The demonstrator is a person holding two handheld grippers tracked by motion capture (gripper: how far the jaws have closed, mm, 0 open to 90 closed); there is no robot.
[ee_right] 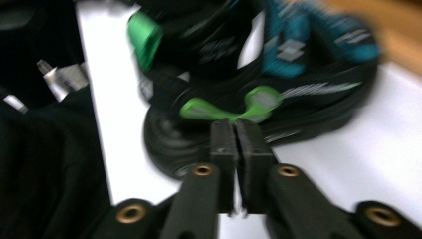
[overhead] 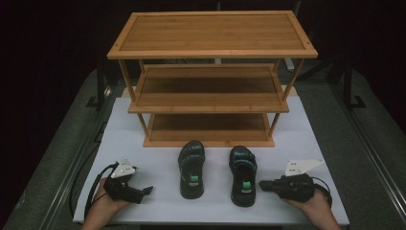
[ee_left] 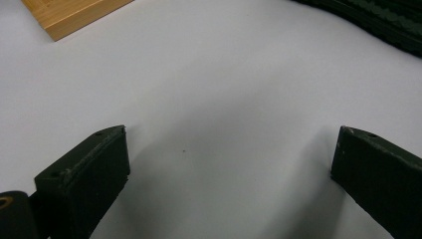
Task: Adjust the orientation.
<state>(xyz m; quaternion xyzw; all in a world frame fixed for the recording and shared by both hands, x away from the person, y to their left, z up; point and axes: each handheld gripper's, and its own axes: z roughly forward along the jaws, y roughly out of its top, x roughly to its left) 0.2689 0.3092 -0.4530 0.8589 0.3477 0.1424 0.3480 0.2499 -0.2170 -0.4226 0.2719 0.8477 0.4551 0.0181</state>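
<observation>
Two black sandals with green and teal trim lie side by side on the white table (overhead: 215, 211), the left sandal (overhead: 191, 167) and the right sandal (overhead: 242, 175). My left gripper (overhead: 146, 190) rests at the table's near left, pointing toward the left sandal and about a hand's width from it. Its jaws stand wide open (ee_left: 231, 139) over bare table. My right gripper (overhead: 262, 184) sits just right of the right sandal. Its jaws are shut together (ee_right: 235, 127), with the tips right at the green strap loop (ee_right: 259, 102) on the sandal's side (ee_right: 308, 99).
A three-tier wooden shoe rack (overhead: 210, 36) stands behind the sandals, and its base corner (ee_left: 64, 17) appears in the left gripper view. All its shelves are bare. Grey floor and metal rails flank the table. Cables trail from both grippers.
</observation>
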